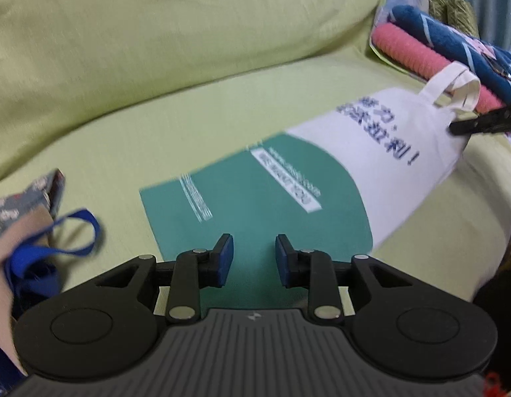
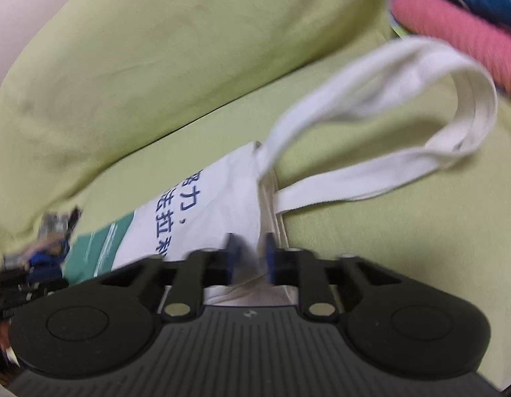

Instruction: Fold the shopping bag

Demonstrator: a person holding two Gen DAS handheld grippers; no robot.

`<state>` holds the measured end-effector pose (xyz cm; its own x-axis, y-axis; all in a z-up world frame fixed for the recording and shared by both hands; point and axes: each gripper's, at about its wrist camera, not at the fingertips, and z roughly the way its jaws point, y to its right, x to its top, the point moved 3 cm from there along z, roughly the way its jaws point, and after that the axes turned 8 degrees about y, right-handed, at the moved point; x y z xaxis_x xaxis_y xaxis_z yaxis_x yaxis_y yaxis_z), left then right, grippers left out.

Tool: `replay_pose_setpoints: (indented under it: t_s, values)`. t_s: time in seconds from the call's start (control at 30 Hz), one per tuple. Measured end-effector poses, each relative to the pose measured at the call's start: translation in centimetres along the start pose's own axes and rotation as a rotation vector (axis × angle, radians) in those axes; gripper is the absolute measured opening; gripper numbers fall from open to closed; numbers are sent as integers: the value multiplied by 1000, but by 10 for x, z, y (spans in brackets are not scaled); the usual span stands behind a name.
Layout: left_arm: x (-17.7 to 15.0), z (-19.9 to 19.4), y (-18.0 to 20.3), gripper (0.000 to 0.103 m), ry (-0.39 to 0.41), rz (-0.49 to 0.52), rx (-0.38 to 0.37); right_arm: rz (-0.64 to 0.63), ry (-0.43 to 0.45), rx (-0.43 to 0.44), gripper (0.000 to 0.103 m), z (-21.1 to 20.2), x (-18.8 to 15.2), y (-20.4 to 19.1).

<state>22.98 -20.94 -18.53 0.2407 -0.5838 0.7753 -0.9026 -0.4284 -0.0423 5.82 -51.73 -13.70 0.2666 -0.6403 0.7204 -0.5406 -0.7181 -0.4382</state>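
White-and-teal shopping bag point(image 1: 321, 178), blue lettering

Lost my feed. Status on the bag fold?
Right gripper pinching tote bag mouth edge. Left gripper open above green end. Handles loose, unfolded. Nothing blocking.

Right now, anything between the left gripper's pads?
Nothing pinched: the left gripper stands open over the shopping bag, teal cloth showing through the gap, in the left wrist view.

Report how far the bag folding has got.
Done: the white-and-green canvas shopping bag lies spread flat on the yellow-green sheet; no fold shows yet. In hand: the right gripper is pinching the bag's top edge near the white handles, while the left gripper hovers open over the green bottom end. Left: every fold.
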Motion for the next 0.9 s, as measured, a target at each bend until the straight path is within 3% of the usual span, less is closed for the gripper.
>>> replay_pose_setpoints:
  t_s: [0.2, 0.3, 0.43, 0.57, 0.63, 0.77, 0.9]
  values:
    - [-5, 1, 0, 33, 1, -16, 35, -119, 9, -50, 6, -7, -12, -11]
    - [5, -11, 9, 33, 55, -5, 50, -167, 17, -95, 7, 2, -20, -12]
    - [4, -8, 33, 33, 69, 53, 92, -251, 41, -161, 17, -1, -20, -21]
    - [-8, 3, 50, 30, 65, 66, 143, -408, 179, -256, 20, -21, -20, -49]
    - [-8, 5, 53, 30, 67, 66, 157, -492, 218, -192, 20, -26, -27, -69]
    - [-13, 4, 49, 32, 67, 44, 179, -583, 139, -65, 17, 3, -47, -92]
    - [-22, -3, 17, 33, 57, -96, 237, -635, 55, -160, 15, 31, -68, -75]
